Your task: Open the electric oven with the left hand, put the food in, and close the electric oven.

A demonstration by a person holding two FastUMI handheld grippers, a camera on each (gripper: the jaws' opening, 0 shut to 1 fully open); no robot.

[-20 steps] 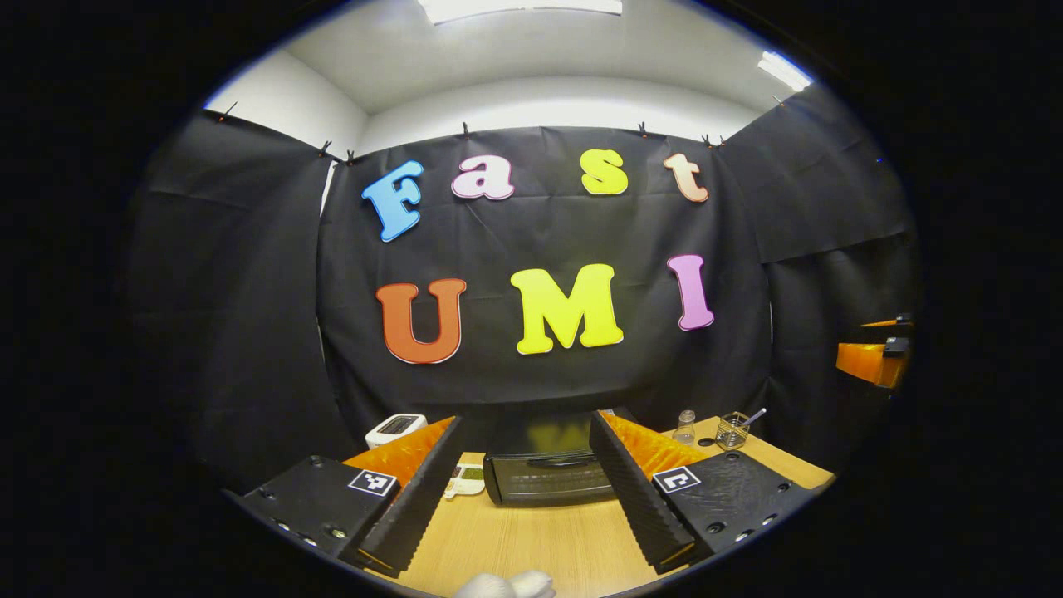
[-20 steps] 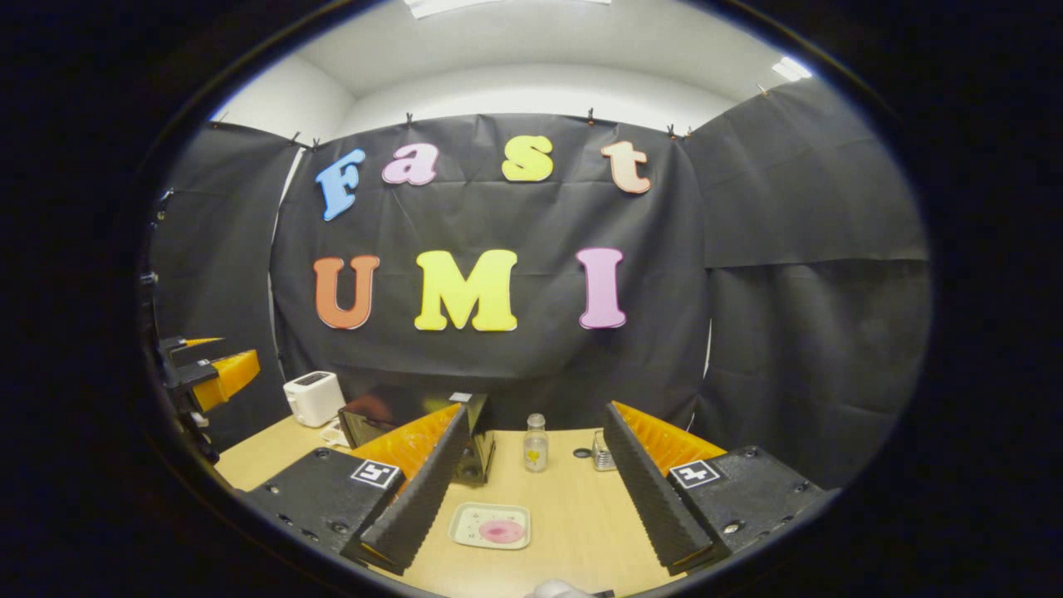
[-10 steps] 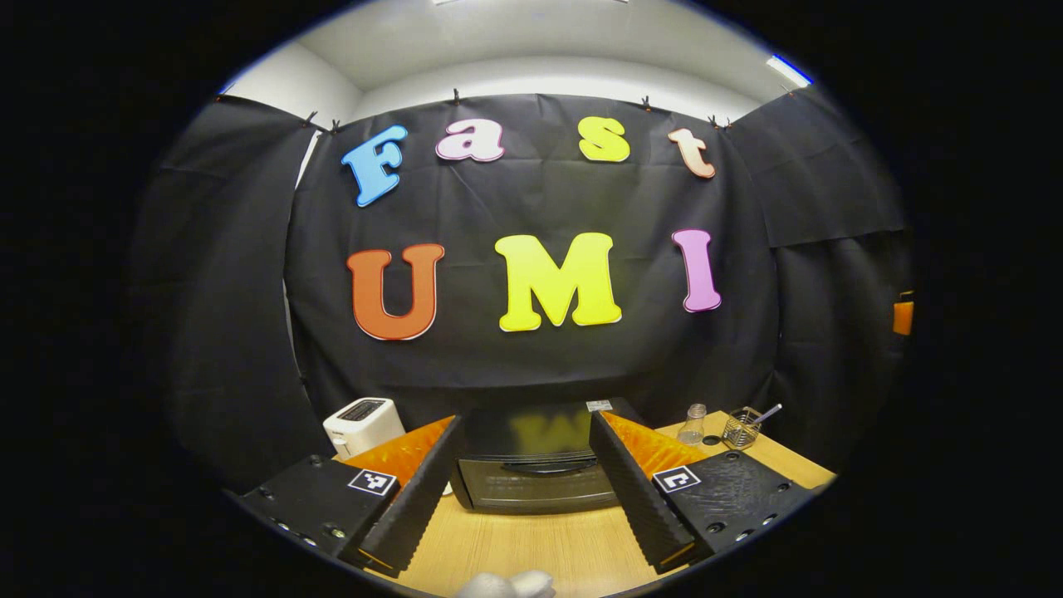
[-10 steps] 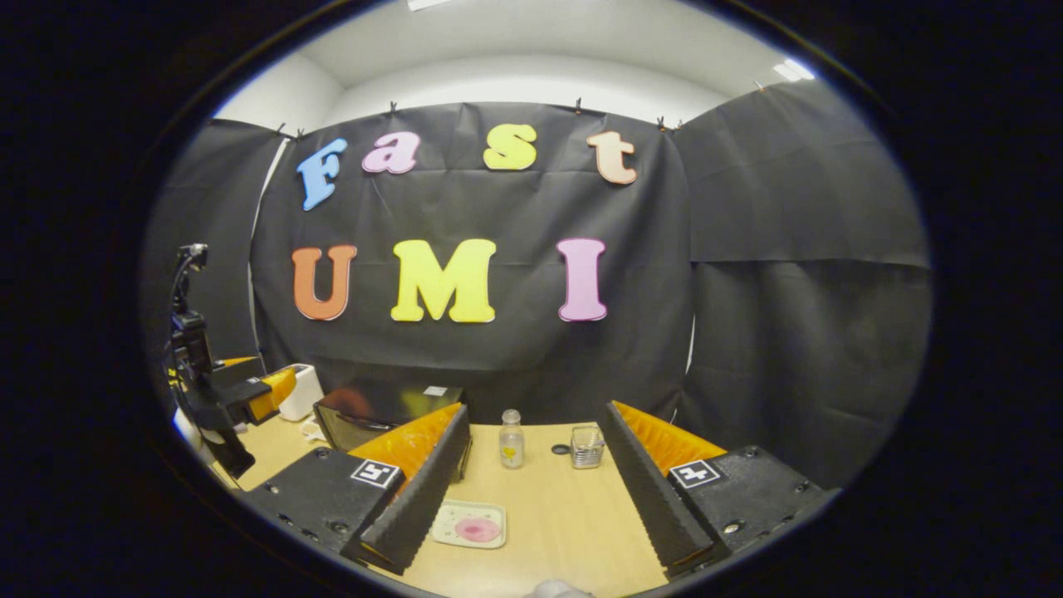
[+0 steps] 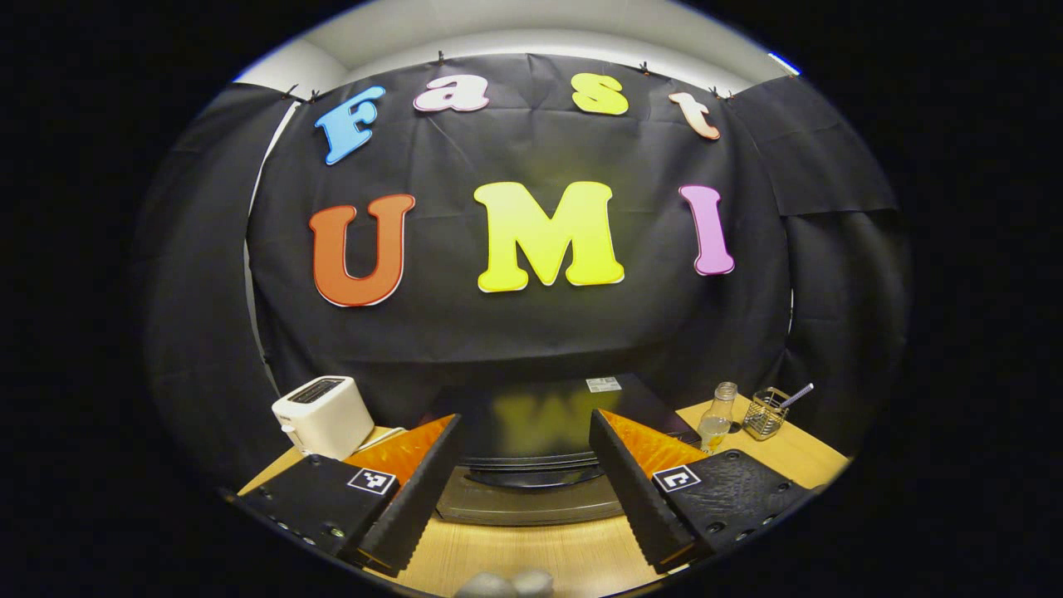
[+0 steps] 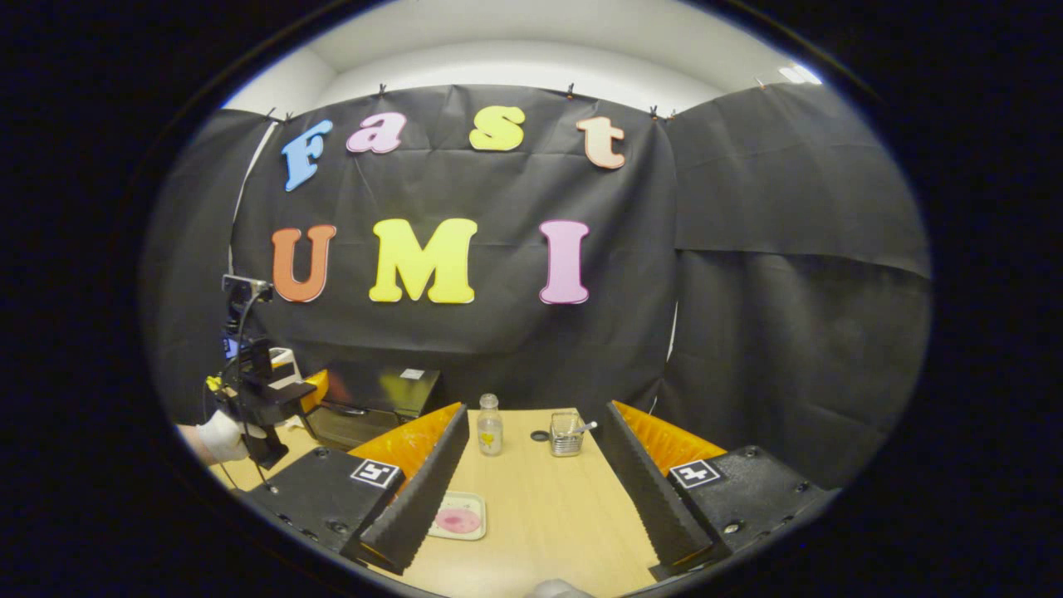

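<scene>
The black electric oven stands shut straight ahead in the left gripper view, its curved door handle between my fingers. My left gripper is open, close in front of the door and not touching it. In the right gripper view the oven sits at the far left, and a gloved hand holds the left gripper before it. A pale tray with pink food lies on the table beside the inner edge of one finger of my open right gripper.
A white toaster stands left of the oven. To the oven's right are a small glass bottle and a wire holder with a utensil; the bottle and holder stand ahead on the wooden table.
My left gripper has moved forward to the oven, which now looms large between its fingers. The right gripper has drifted forward and the tray has slid toward its left finger.
</scene>
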